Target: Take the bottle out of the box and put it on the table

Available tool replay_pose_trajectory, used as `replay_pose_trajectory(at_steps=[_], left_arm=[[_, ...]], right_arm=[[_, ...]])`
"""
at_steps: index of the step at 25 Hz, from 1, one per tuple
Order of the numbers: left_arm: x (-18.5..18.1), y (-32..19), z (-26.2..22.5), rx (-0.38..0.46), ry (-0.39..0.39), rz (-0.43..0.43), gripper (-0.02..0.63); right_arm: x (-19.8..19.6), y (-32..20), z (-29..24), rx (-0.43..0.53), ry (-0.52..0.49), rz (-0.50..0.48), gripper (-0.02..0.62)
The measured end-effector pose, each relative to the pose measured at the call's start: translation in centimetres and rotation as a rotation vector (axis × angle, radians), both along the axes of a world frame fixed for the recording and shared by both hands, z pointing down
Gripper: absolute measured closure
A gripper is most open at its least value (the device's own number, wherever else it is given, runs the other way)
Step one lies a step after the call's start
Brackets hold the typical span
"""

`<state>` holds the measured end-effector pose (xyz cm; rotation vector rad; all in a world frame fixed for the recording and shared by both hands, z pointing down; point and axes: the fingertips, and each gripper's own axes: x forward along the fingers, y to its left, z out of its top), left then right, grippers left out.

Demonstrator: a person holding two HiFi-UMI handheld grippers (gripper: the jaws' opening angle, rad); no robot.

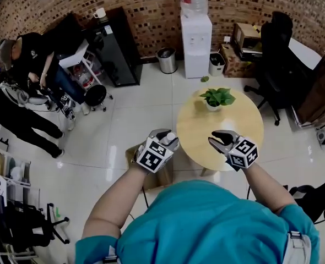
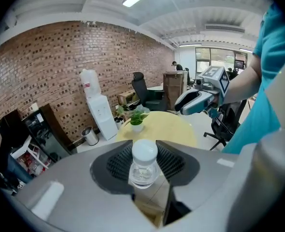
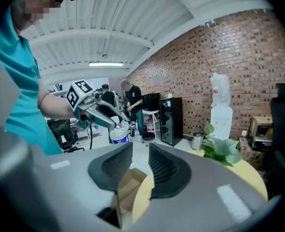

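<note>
My left gripper (image 1: 167,140) is shut on a small clear bottle (image 1: 171,137) with a white cap, held in the air above an open cardboard box (image 1: 154,175) on the floor. In the left gripper view the bottle (image 2: 143,170) stands cap-up between the dark pads (image 2: 117,164), with the box (image 2: 149,208) below. My right gripper (image 1: 218,141) hovers over the near edge of the round yellow table (image 1: 234,126), its jaws slightly apart and empty. The right gripper view shows the box (image 3: 128,187) through that gap and the bottle (image 3: 118,135) in the left gripper (image 3: 109,123).
A potted plant (image 1: 217,98) sits at the table's far side. Beyond are a water dispenser (image 1: 195,37), two bins (image 1: 166,60), a black cabinet (image 1: 118,48) and an office chair (image 1: 275,54). People stand at the left (image 1: 25,65).
</note>
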<state>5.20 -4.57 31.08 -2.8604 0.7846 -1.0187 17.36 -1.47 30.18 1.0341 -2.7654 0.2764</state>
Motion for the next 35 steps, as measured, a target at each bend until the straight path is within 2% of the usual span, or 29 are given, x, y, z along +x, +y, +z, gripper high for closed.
replay_pose_trajectory(at_steps=[3, 8, 13, 17, 24, 29, 35], left_arm=[[7.2, 2.0, -1.4, 0.007, 0.037, -0.01, 0.456], [17.4, 3.6, -1.7, -0.011, 0.108, -0.091, 0.454], [24.5, 3.8, -0.4, -0.03, 0.117, -0.141, 0.454], [28.4, 3.7, 0.9, -0.042, 0.101, -0.125, 0.454], [31.6, 1.2, 3.8, -0.066, 0.101, -0.025, 0.454], [35.0, -0.5, 5.2, -0.08, 0.091, 0.026, 0.454], [41.0, -2.2, 7.5, -0.092, 0.047, 0.009, 0.454]], right_arm=[[7.7, 2.8, -0.4, 0.013, -0.002, -0.001, 0.491], [18.7, 5.3, 0.1, 0.024, 0.017, -0.041, 0.495], [26.0, 6.0, 1.7, -0.008, 0.003, -0.038, 0.497], [29.1, 6.2, 2.7, -0.029, -0.013, -0.015, 0.497], [29.9, 4.9, 4.3, -0.059, 0.015, 0.057, 0.497], [32.4, 4.3, 4.8, -0.07, 0.045, 0.109, 0.497], [36.8, 4.8, 6.4, -0.082, 0.078, 0.06, 0.497]])
